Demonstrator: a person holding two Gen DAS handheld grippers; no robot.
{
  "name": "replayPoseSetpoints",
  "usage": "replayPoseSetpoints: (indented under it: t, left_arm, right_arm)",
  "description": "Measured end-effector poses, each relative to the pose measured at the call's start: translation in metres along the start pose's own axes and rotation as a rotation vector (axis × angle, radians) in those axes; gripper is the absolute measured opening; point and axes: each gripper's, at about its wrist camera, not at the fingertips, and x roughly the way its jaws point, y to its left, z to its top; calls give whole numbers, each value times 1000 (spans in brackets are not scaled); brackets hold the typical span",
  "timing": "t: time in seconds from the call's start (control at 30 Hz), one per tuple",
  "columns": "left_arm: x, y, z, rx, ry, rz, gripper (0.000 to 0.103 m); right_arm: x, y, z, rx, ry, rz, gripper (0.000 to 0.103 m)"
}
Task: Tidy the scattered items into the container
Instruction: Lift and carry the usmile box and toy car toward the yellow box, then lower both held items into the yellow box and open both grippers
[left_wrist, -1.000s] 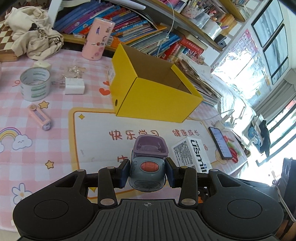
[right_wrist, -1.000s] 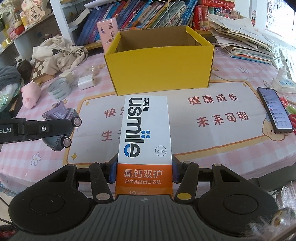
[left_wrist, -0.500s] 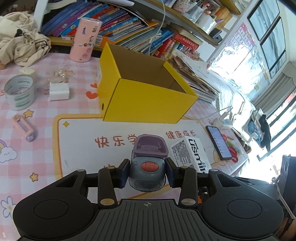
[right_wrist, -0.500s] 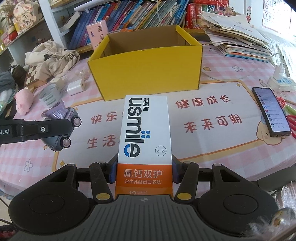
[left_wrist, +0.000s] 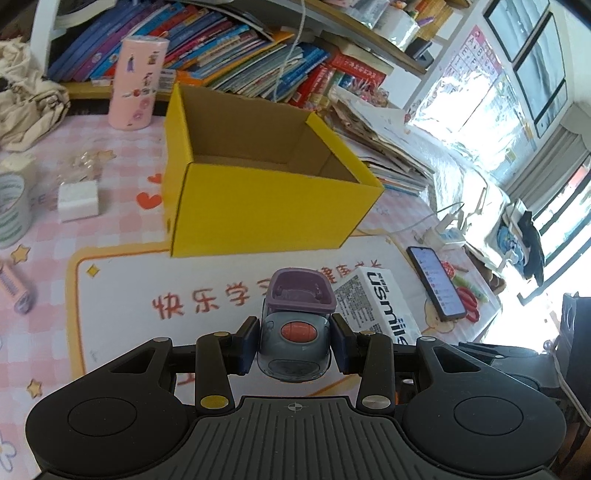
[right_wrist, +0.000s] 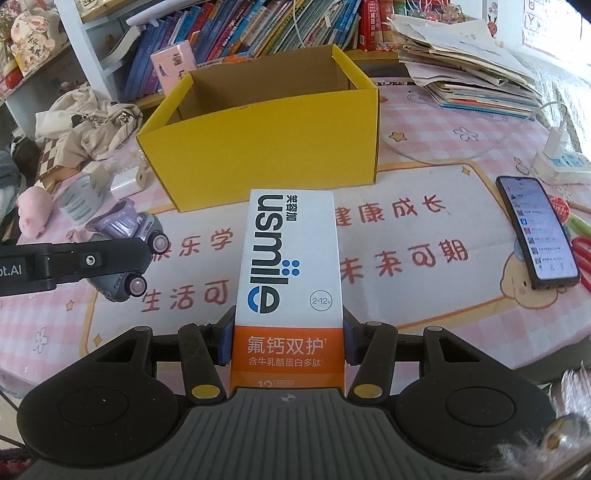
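grip, left: left tool (left_wrist: 294, 346) is clamped narrow on a small grey and purple toy car (left_wrist: 294, 332), pads on its two flanks, lifted off the surface (left_wrist: 122, 295). the body is rounded and smooth, so it could twist or squirt out of the pads if the carry is jerky.
grip, right: right tool (right_wrist: 288, 341) holds the white and orange toothpaste carton (right_wrist: 290, 266) by its near end only, most of its length sticking out ahead. that long overhang can lever down in the pads and tip the far end low.
crowding: the two loads ride side by side, the car left of the carton in the right wrist view. both heading for one opening, they could knock together and loosen one grip.
container: yellow box (right_wrist: 258, 147) stands just beyond both loads, in the middle of the surface, open at the top and seemingly empty. its near wall is tall and light; a low carton tip or the car's wheels catching the rim could shove or tilt the box instead of clearing it.
release: letting go before the loads are past the near wall would drop them on the printed mat (right_wrist: 406, 236) in front.
left clutter: tape roll (left_wrist: 11, 206) and white charger (left_wrist: 78, 201) lie far left, still out of the box; a wide left swing might sweep them.
right clutter: phone (right_wrist: 535, 232) lies on the right edge of the mat, a power strip (right_wrist: 561, 164) with its cord further back; a drifting right elbow could snag them.
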Motion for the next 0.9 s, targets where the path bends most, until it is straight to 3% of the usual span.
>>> replayPoseSetpoints:
  t: [0.3, 0.53, 0.9]
  left_arm:
    - [7, -27, 27, 82, -108, 10, 39]
    - [10, -35, 55, 56, -197, 53, 39]
    - [21, -36, 111, 13, -293, 165, 39]
  right_arm:
    - [-9, -10, 38, -113, -104, 31, 50]
    - [-14, -17, 84, -188, -220, 90, 50]
    - [18, -20, 167, -224, -249, 227, 50]
